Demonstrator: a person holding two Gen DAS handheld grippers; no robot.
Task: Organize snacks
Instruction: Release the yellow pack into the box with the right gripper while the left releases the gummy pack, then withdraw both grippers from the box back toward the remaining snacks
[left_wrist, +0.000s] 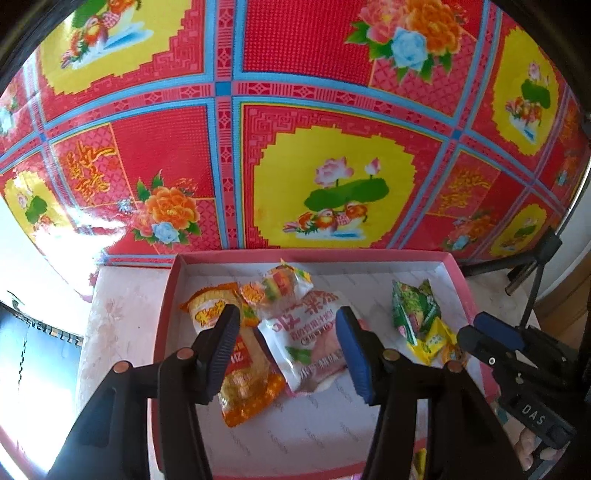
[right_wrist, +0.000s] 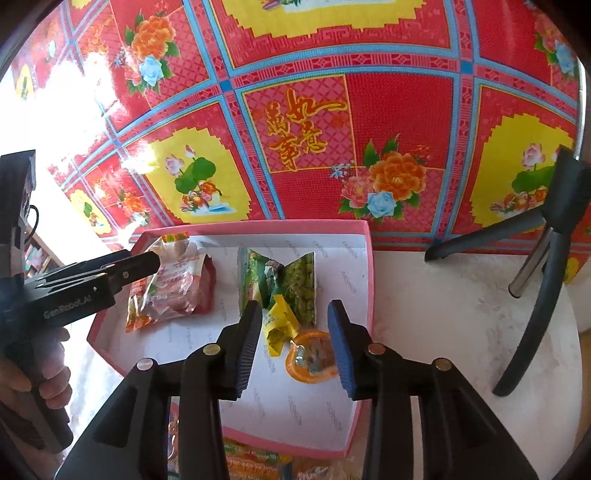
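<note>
Your pink box (left_wrist: 456, 275) sits on the pale worktop (left_wrist: 122, 314) and holds every snack in view. On its left side an orange packet (left_wrist: 245, 391), a white pouch (left_wrist: 314, 343) and a small wrapped sweet (left_wrist: 286, 284) lie together; your left gripper (left_wrist: 290, 354) hangs over them, jaws apart, gripping nothing. On the right lie a green packet (right_wrist: 295, 280), a yellow wrapper (right_wrist: 279, 325) and an orange sweet (right_wrist: 312, 356), under your right gripper (right_wrist: 295, 347), which is partly open and empty.

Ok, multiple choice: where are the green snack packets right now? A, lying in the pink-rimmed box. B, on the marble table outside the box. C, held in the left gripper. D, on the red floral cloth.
A: the green snack packets lie on the white floor of the pink-rimmed box, free of both grippers.
</note>
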